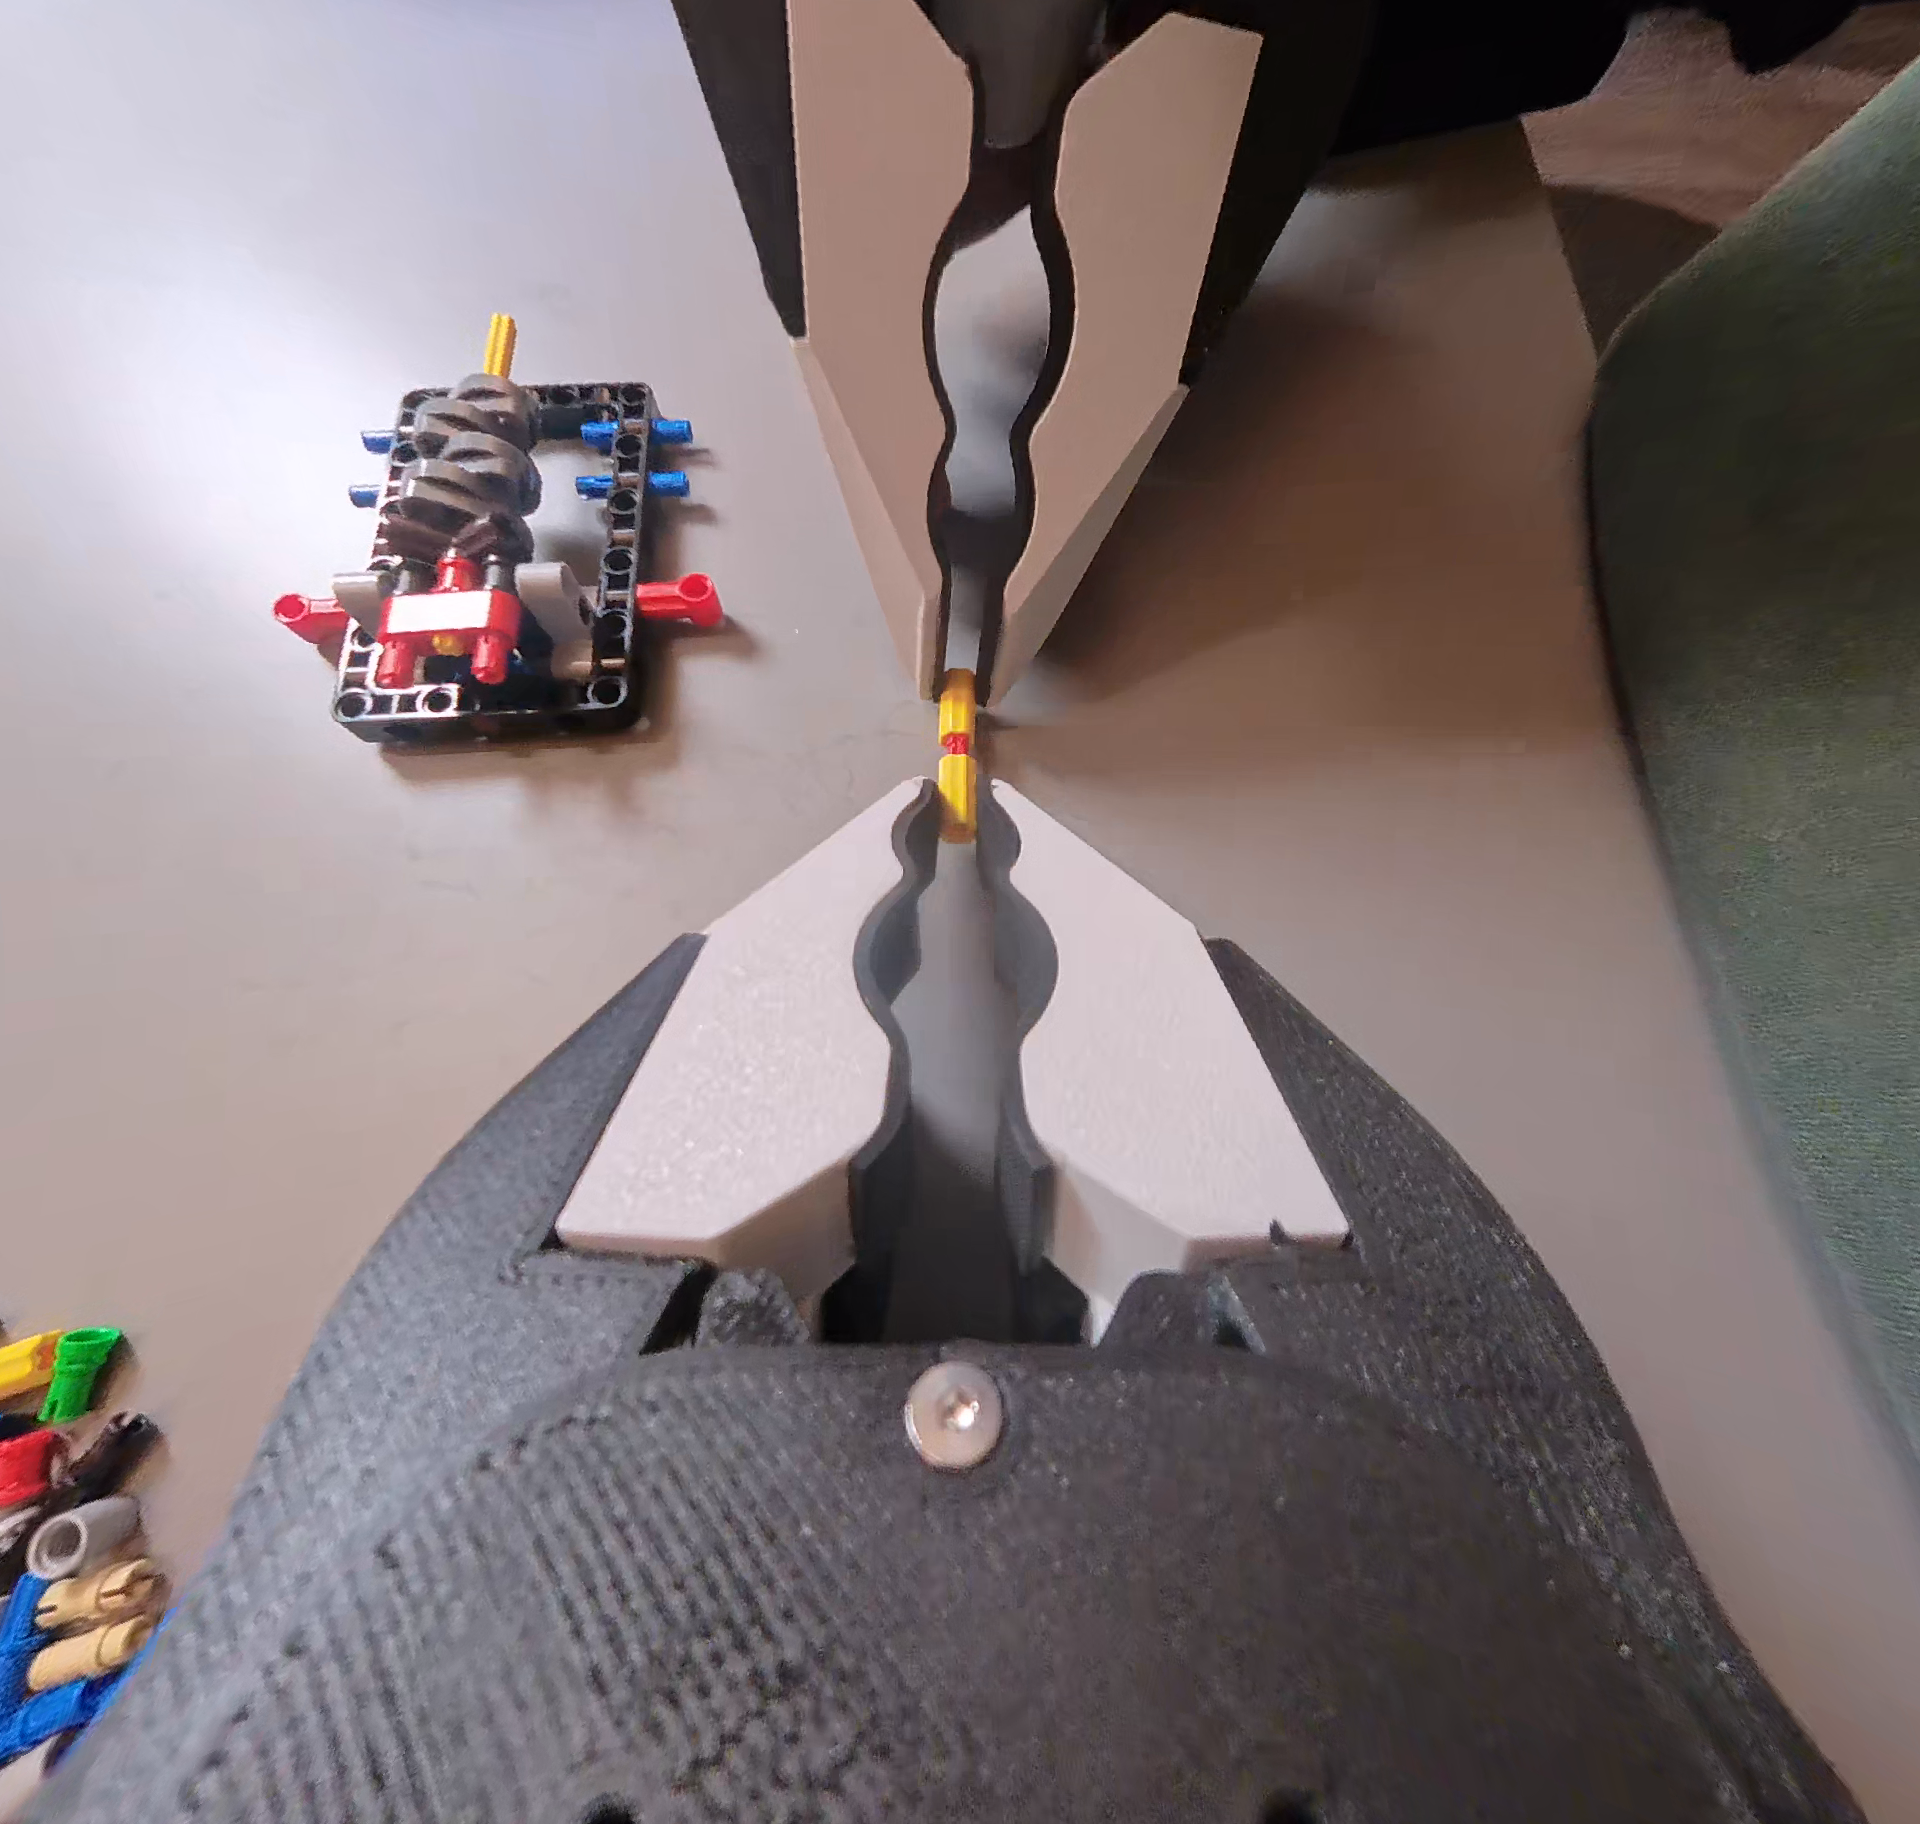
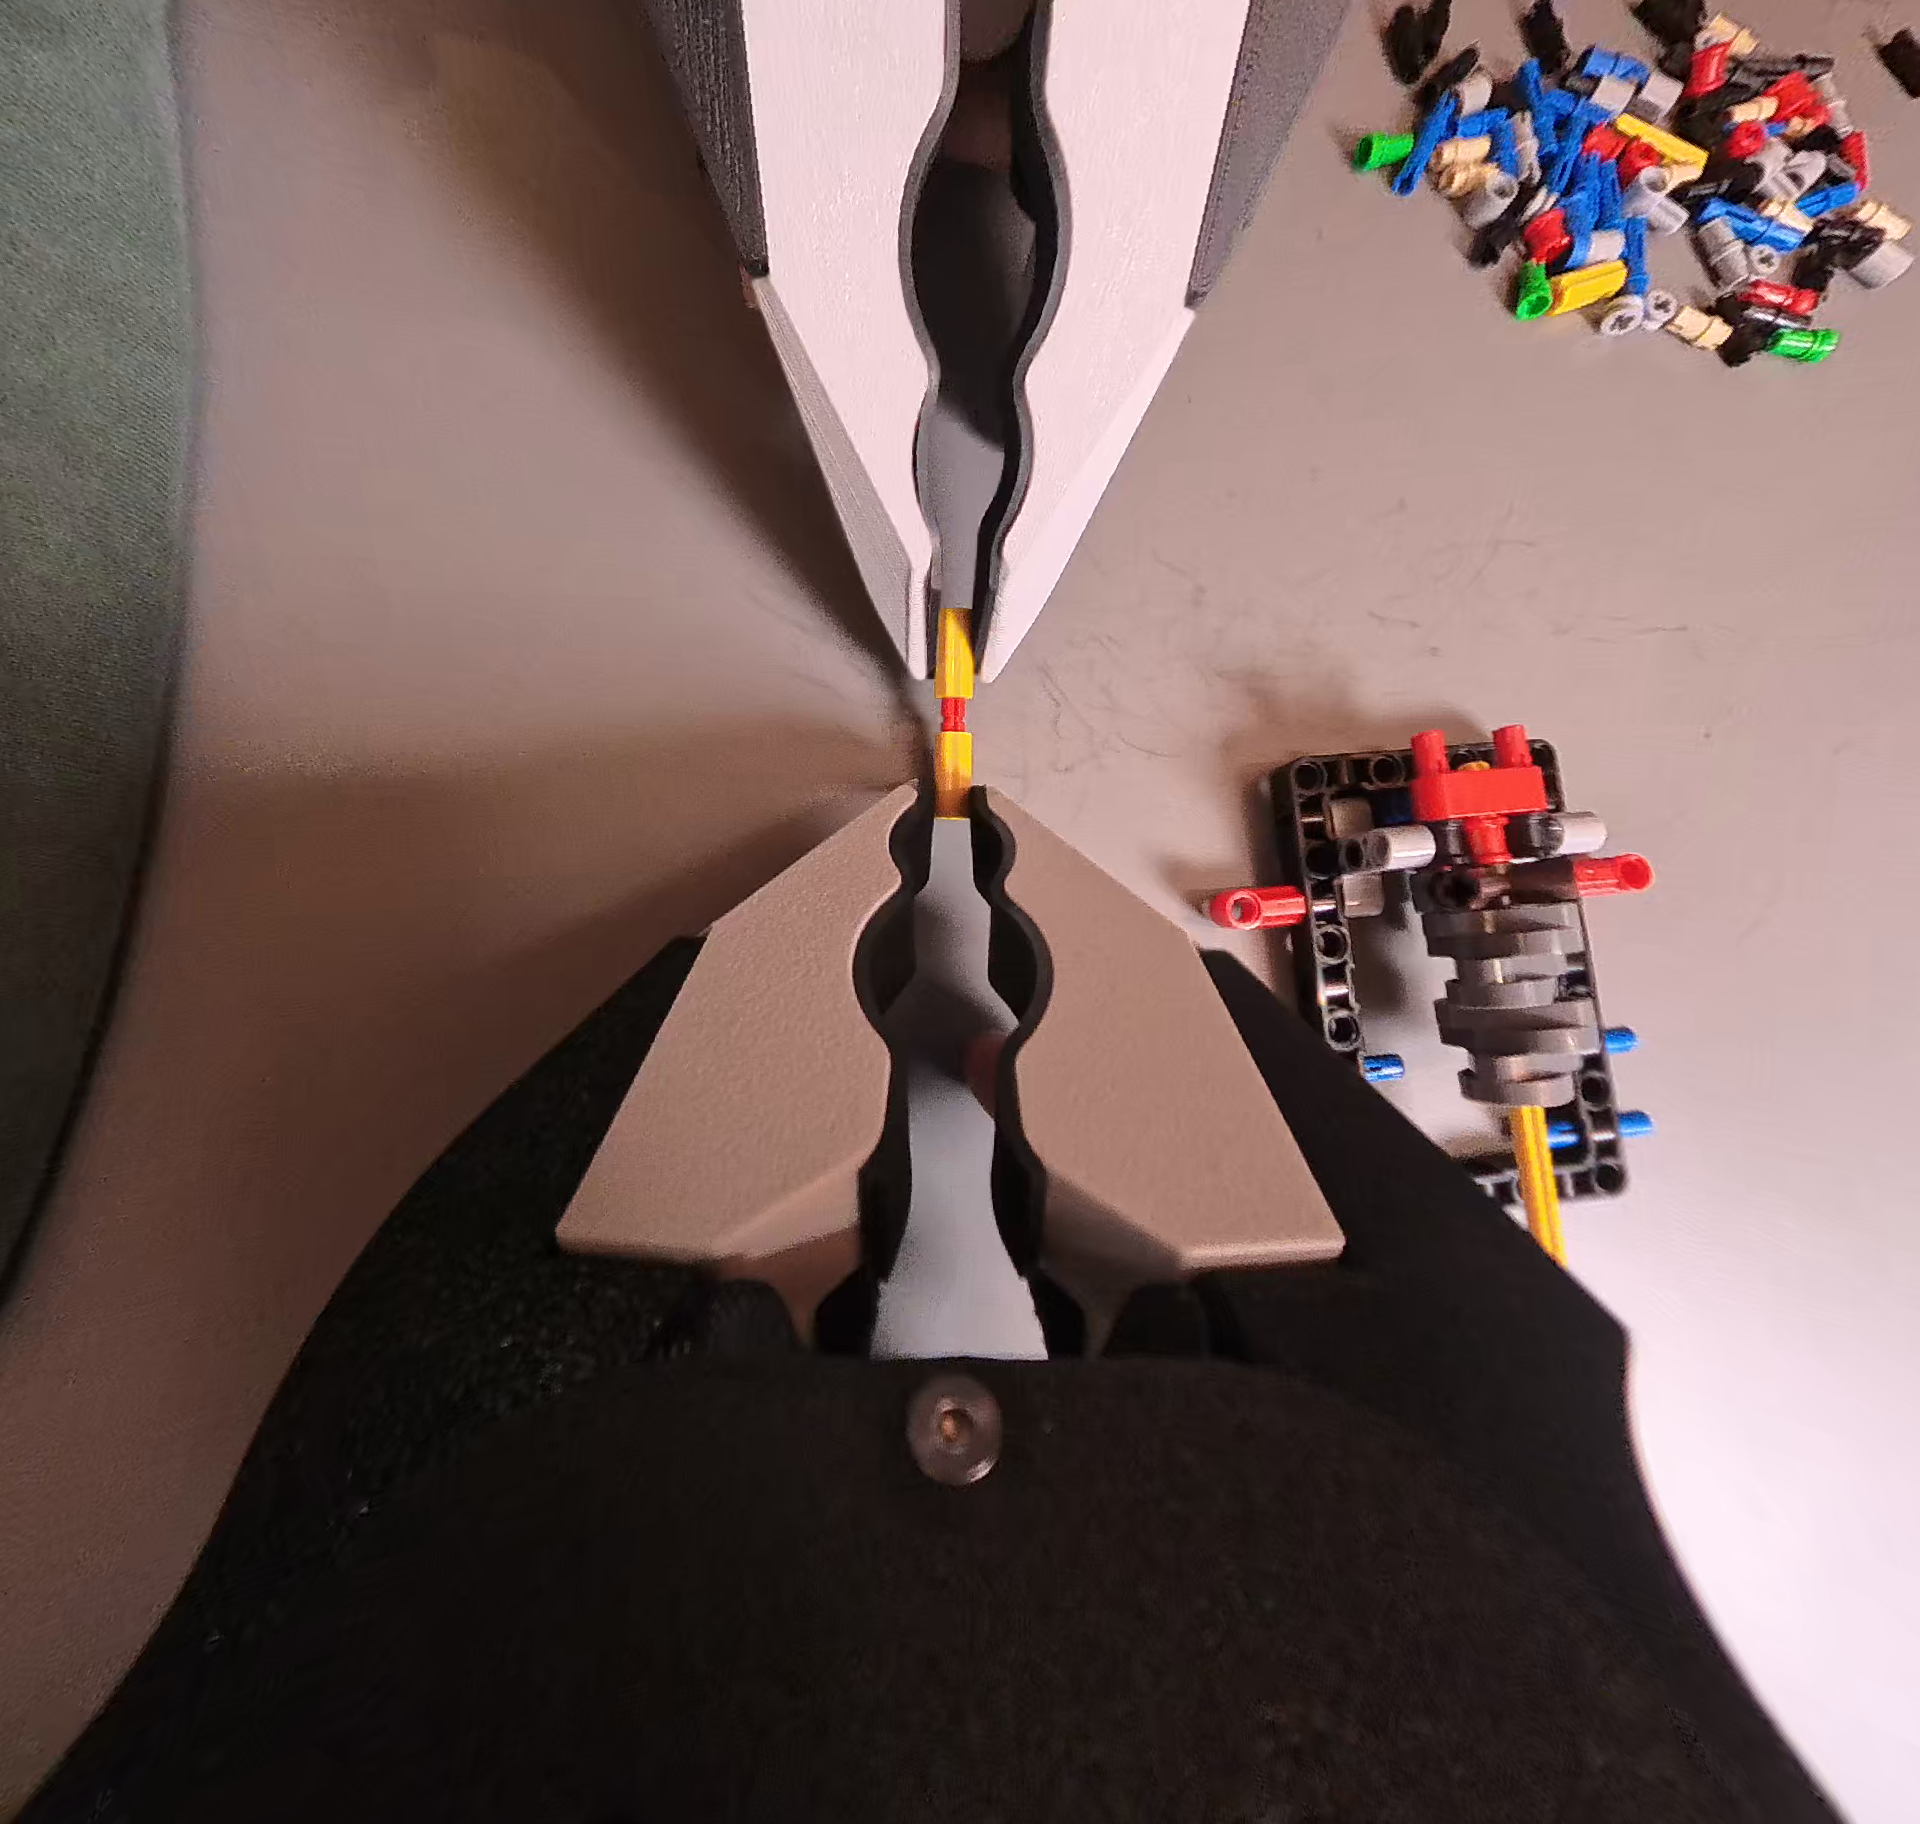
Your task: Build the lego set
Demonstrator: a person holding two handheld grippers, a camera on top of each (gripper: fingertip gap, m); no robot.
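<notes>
My two grippers meet tip to tip above the table. My left gripper [image 1: 956, 806] is shut on a small yellow piece [image 1: 956, 795]. My right gripper [image 2: 953, 800] is shut on another yellow piece [image 2: 953, 772]. A short red axle [image 1: 957, 742] joins the two yellow pieces, and it also shows in the right wrist view [image 2: 953, 712]. The other gripper faces each camera from the top of the view, holding the far yellow piece [image 1: 955, 706], [image 2: 954, 647]. The partly built black frame [image 1: 499, 553] with dark gears, red and blue pins lies flat on the table [image 2: 1455, 953].
A pile of loose coloured pieces [image 2: 1652, 164] lies on the table beyond the frame, with part of the pile at the left wrist view's lower left [image 1: 73, 1525]. A dark green cushioned seat edge [image 1: 1787, 735] borders the table [image 1: 260, 943].
</notes>
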